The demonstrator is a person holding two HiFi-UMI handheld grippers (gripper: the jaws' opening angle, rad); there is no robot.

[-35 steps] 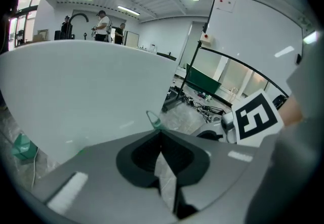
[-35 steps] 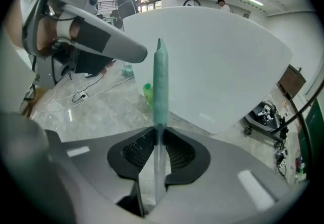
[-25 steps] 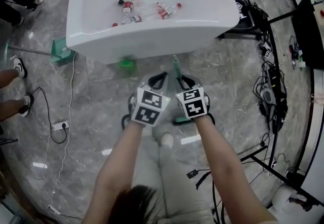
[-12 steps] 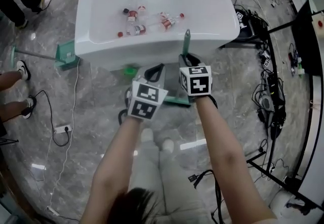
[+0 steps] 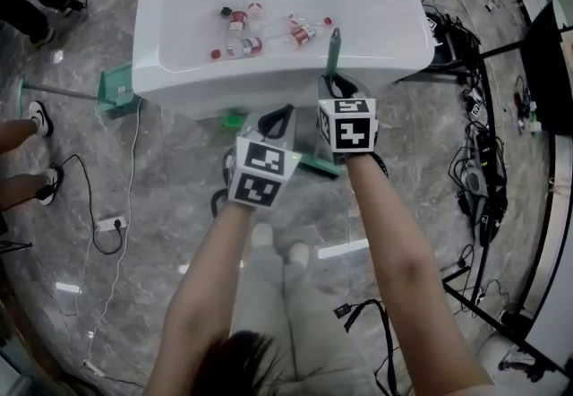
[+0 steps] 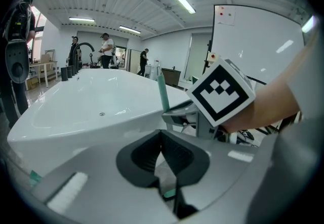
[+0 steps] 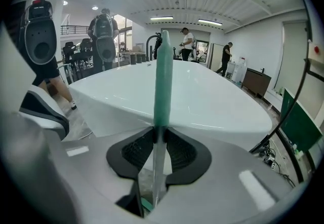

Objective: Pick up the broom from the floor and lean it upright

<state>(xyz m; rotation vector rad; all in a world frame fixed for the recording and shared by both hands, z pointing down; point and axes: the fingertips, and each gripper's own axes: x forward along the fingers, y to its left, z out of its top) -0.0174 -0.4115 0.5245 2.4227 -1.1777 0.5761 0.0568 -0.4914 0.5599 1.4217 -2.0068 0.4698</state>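
- At the left edge of the head view a green-headed tool (image 5: pixel 116 88) lies on the floor (image 5: pixel 161 179) beside the bathtub (image 5: pixel 269 81). It is well apart from both hands and has no part in this step.
- The left hand-held gripper (image 6: pixel 161 134) is clenched on nothing, its pads meeting at the tips. It hangs just left of the broom and low by the tub wall.
- To steady the lift it would have to open and take the shaft lower down; otherwise it should stay clear.
- The right hand-held gripper (image 7: pixel 158 134) is grasping the broom handle (image 7: pixel 163 81), the teal shaft pinched between its pads and rising nearly upright in front of the tub rim.
- The broom head (image 5: pixel 315 166) shows as a green edge low between the two forearms; whether it touches the floor cannot be told.
- To do the lean well, the head should be set down close to the tub wall and the shaft tipped gently onto the rim.
- The pads should part only once the broom rests on its own.
- Bottles (image 5: pixel 269 31) lie inside the tub, away from the leaning spot.
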